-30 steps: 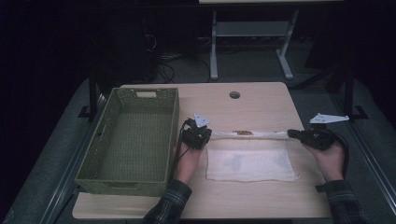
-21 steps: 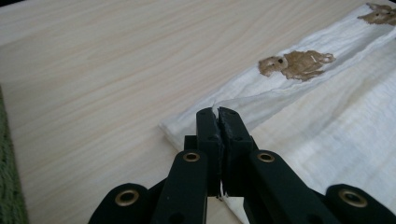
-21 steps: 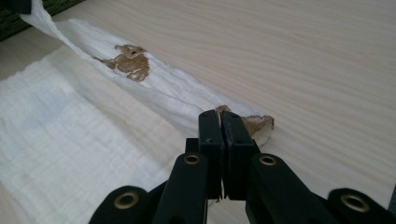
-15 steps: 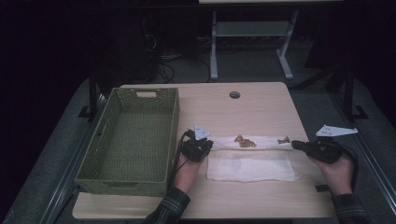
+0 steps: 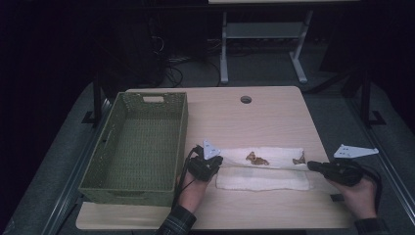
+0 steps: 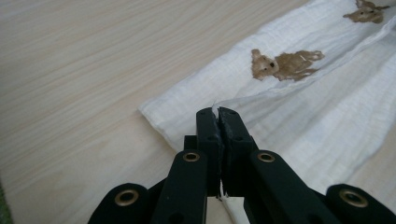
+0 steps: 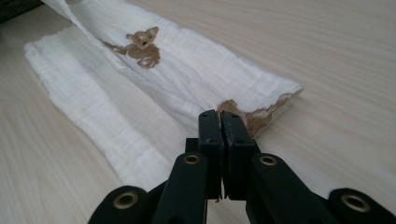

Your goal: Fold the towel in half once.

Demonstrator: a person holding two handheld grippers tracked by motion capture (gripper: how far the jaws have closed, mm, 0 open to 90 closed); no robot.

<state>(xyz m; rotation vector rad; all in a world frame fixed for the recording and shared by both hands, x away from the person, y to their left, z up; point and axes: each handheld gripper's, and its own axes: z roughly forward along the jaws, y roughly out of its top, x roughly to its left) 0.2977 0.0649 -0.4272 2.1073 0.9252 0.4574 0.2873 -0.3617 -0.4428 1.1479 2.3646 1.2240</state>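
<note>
A white cloth point(image 5: 264, 169) with brown animal prints lies on the wooden table point(image 5: 254, 117), near its front edge. Its upper layer is stretched taut between my two grippers and folded toward me over the lower layer. My left gripper point(image 5: 219, 162) is shut on the cloth's left corner; its jaws pinch the cloth point(image 6: 299, 93) edge in the left gripper view point(image 6: 218, 113). At the right end my right gripper point(image 5: 313, 166) is shut on the other corner, and the right gripper view shows its jaws point(image 7: 219, 116) closed on the cloth point(image 7: 154, 88) beside a brown print.
An empty green woven basket point(image 5: 139, 147) stands on the left part of the table. A round cable hole point(image 5: 245, 99) sits near the far edge. Beyond the table are a white stand point(image 5: 264, 44) and floor cables.
Both grippers have pulled the held cloth edge toward me, down the high view. The top layer has folded forward and the brown prints have come into sight.
</note>
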